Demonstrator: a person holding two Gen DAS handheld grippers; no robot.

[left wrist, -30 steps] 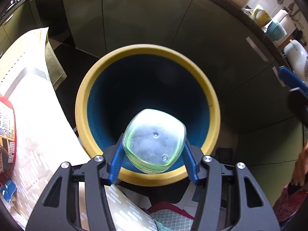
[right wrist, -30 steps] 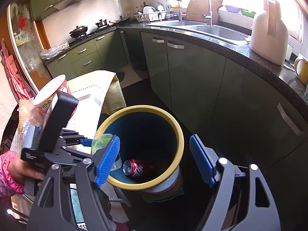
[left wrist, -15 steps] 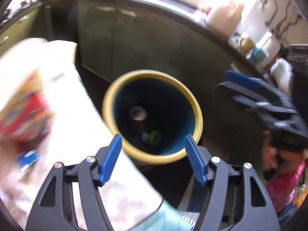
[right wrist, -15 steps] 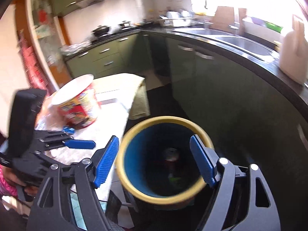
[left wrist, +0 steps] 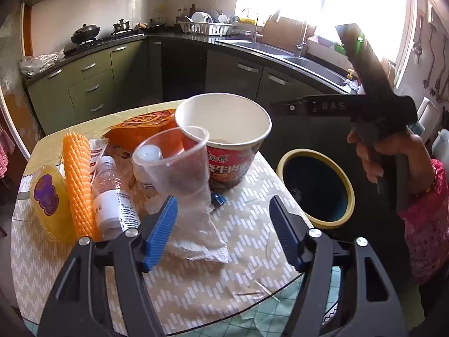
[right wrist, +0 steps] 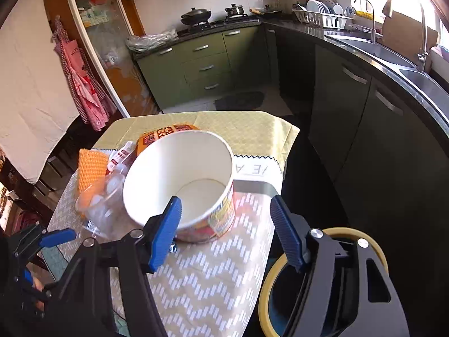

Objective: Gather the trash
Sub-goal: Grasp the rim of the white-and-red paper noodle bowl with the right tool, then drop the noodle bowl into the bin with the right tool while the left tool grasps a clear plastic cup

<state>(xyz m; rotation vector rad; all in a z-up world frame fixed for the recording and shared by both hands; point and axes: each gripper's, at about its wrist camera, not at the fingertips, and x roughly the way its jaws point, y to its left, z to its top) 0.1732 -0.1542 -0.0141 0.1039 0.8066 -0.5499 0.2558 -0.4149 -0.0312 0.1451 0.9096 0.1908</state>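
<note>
Trash lies on the table (left wrist: 196,286): a big paper noodle cup (left wrist: 224,140), a clear plastic cup (left wrist: 182,168) tilted on a white tissue (left wrist: 196,238), a small plastic bottle (left wrist: 112,196), an orange foam net (left wrist: 77,179), a yellow jelly cup (left wrist: 46,196) and an orange packet (left wrist: 146,129). The yellow-rimmed blue bin (left wrist: 315,188) stands on the floor right of the table. My left gripper (left wrist: 223,231) is open and empty above the table's near edge. My right gripper (right wrist: 226,231) is open and empty, just in front of the noodle cup (right wrist: 179,188), with the bin (right wrist: 272,280) below it.
Green kitchen cabinets (right wrist: 378,140) and a dark counter with a sink (left wrist: 294,56) run along the right and back. The person's hand holds the right gripper's body (left wrist: 376,106) above the bin. A dish rack (left wrist: 204,28) and pots (left wrist: 84,32) sit on the far counter.
The left gripper let a clear green-tinted cup fall into the bin, opened, and swung back over the table. The right gripper swung from the bin toward the noodle cup.
</note>
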